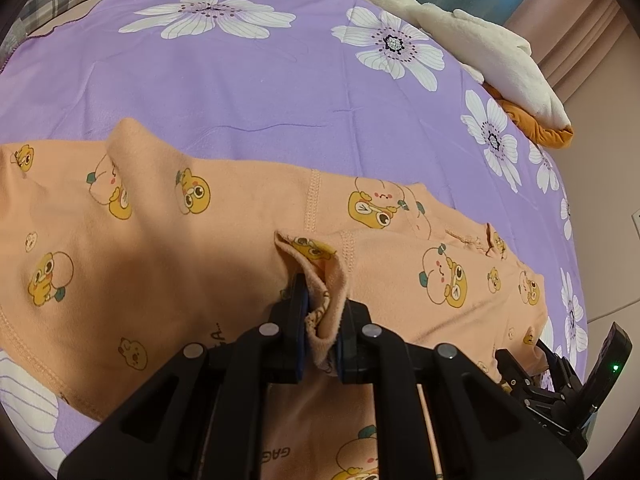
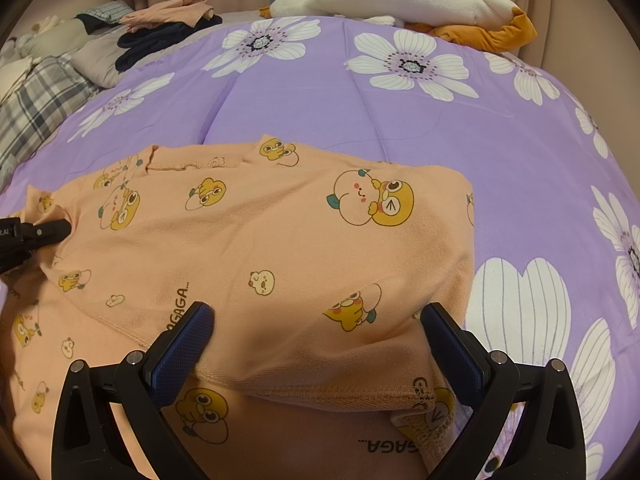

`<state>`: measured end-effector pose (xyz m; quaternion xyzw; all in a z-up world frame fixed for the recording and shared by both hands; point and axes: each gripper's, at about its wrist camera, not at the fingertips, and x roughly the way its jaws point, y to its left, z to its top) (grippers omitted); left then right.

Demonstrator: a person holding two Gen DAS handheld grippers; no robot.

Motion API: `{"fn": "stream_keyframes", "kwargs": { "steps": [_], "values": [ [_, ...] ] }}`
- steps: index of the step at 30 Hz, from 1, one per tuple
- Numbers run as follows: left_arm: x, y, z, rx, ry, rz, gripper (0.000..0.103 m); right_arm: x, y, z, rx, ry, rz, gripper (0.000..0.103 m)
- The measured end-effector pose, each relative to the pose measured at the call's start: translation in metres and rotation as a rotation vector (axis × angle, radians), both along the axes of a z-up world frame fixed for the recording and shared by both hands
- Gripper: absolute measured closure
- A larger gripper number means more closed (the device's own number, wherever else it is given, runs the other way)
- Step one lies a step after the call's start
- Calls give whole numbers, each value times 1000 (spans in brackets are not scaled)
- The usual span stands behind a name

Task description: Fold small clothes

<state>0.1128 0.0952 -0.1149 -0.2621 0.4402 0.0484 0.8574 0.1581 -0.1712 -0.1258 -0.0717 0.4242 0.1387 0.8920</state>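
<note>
A small peach garment point(image 1: 200, 220) printed with yellow cartoon ducks lies spread on the purple flowered bedspread point(image 1: 240, 80). My left gripper point(image 1: 324, 300) is shut on a pinched-up fold of its cloth, which stands up between the blue pads. In the right wrist view the same garment point(image 2: 280, 240) fills the middle, and the left gripper point(image 2: 60, 226) grips it at the left edge. My right gripper point(image 2: 318, 314) stands wide open, its fingers on either side of a raised, doubled-over hem. The right gripper point(image 1: 552, 364) also shows at the lower right of the left wrist view.
A white and orange plush blanket point(image 2: 400, 0) lies at the far edge of the bed. A pile of folded clothes point(image 2: 168, 28) and a plaid pillow point(image 2: 36, 92) sit at the far left. Bare purple bedspread point(image 2: 520, 160) stretches beyond and to the right of the garment.
</note>
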Motion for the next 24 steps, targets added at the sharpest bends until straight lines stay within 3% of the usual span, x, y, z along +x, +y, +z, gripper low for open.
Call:
{"fn": "stream_keyframes", "kwargs": {
  "steps": [14, 21, 23, 24],
  "values": [
    [-6, -1, 6, 59, -4, -8, 96, 2, 2, -3, -15, 6, -1, 0],
    [-7, 7, 4, 78, 5, -6, 96, -4, 7, 11, 0, 42, 2, 0],
    [-8, 9, 5, 75, 6, -5, 96, -5, 9, 14, 25, 55, 14, 2],
    [-8, 9, 5, 75, 7, -2, 96, -6, 10, 16, 46, 67, 15, 7]
  ]
}}
